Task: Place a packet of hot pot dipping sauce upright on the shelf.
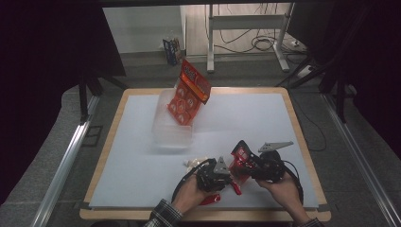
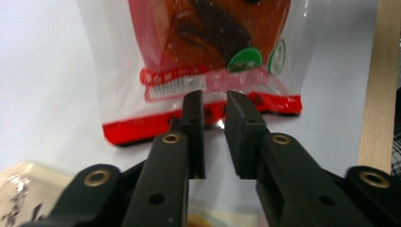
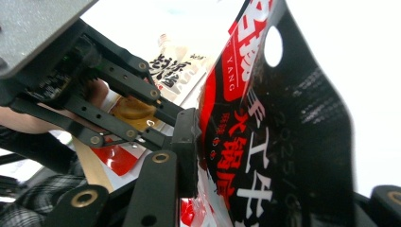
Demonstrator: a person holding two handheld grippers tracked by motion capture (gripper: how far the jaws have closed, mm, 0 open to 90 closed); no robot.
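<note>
A red and black snack packet (image 1: pixel 240 156) stands up off the table between the two hands. My right gripper (image 1: pixel 248 163) is shut on it. In the right gripper view its near pad (image 3: pixel 188 142) presses the packet (image 3: pixel 265 142), which hides the other jaw. My left gripper (image 1: pixel 227 178) sits just left of it. Its jaws (image 2: pixel 213 101) stand a narrow gap apart, with nothing pinched, at the red bottom seal of a clear and red packet (image 2: pixel 213 42) lying on the white table top. A beige packet (image 1: pixel 196 163) lies beside the left hand.
A clear plastic tub (image 1: pixel 165 127) stands at the back middle of the white table top (image 1: pixel 255 118), with an orange packet (image 1: pixel 189 92) leaning upright in it. The wooden table edge (image 2: pixel 376 94) runs close by the left gripper.
</note>
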